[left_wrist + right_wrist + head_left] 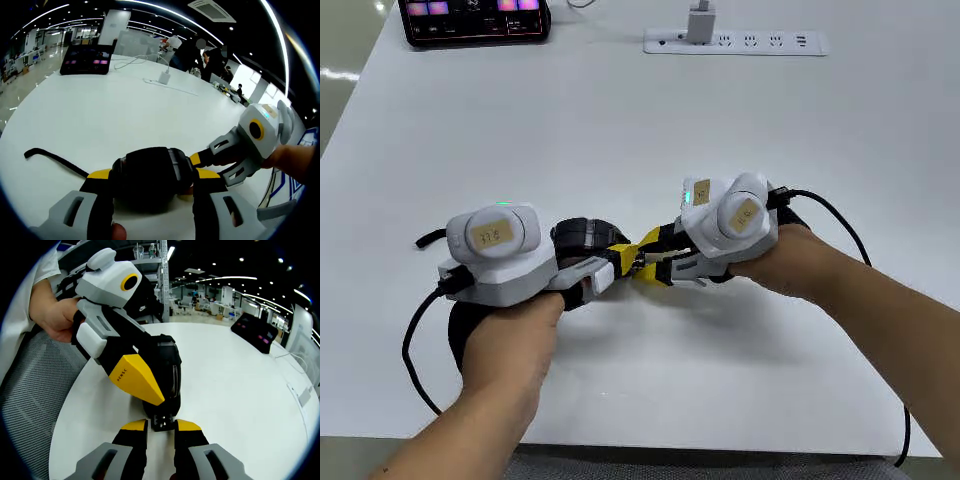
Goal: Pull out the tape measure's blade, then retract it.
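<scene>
A black tape measure (582,236) sits low over the white table (620,110), and my left gripper (603,262) is shut on its body. In the left gripper view the case (150,175) sits between the yellow-tipped jaws, and its black wrist strap (50,157) trails off to the left on the table. My right gripper (646,264) meets it from the right. In the right gripper view that gripper (161,427) is shut on the blade's end hook (161,420), right at the case (167,367). Almost no blade shows outside the case.
A dark tablet with pink tiles (475,20) lies at the far left of the table. A white power strip (735,42) with a plugged-in charger is at the far middle. The table's near edge (700,448) runs just below the hands. A mesh chair (30,405) stands beside the table.
</scene>
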A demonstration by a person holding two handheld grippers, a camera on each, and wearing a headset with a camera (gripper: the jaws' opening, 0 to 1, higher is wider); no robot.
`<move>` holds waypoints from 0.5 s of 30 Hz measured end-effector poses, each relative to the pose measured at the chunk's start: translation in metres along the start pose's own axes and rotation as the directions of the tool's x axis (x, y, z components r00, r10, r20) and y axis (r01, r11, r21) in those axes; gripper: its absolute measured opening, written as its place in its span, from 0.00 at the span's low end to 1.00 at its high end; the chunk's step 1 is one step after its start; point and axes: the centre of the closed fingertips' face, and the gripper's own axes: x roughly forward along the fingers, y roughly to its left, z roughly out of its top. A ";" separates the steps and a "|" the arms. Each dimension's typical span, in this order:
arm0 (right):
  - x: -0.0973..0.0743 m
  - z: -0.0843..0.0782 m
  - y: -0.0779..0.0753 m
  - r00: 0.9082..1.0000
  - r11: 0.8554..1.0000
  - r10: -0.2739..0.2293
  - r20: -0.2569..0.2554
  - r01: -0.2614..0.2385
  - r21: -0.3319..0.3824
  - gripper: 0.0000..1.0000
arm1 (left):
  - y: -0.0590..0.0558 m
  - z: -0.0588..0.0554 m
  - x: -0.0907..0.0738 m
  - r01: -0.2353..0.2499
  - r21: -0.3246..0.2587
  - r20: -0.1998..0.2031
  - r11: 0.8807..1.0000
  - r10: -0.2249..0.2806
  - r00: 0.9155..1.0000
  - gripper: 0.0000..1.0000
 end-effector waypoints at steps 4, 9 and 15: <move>0.000 -0.001 0.001 1.000 1.000 0.003 -0.004 -0.003 0.006 0.19 | 0.000 0.000 -0.001 0.012 -0.018 -0.003 1.000 -0.012 1.000 0.59; -0.001 -0.002 0.002 1.000 1.000 -0.003 -0.012 0.003 0.011 0.22 | -0.001 -0.001 -0.003 0.022 -0.006 -0.001 1.000 -0.022 1.000 0.60; -0.003 0.000 0.001 1.000 0.999 -0.009 0.000 0.009 0.038 0.26 | -0.003 0.000 -0.005 0.034 0.003 0.007 0.999 -0.034 0.999 0.62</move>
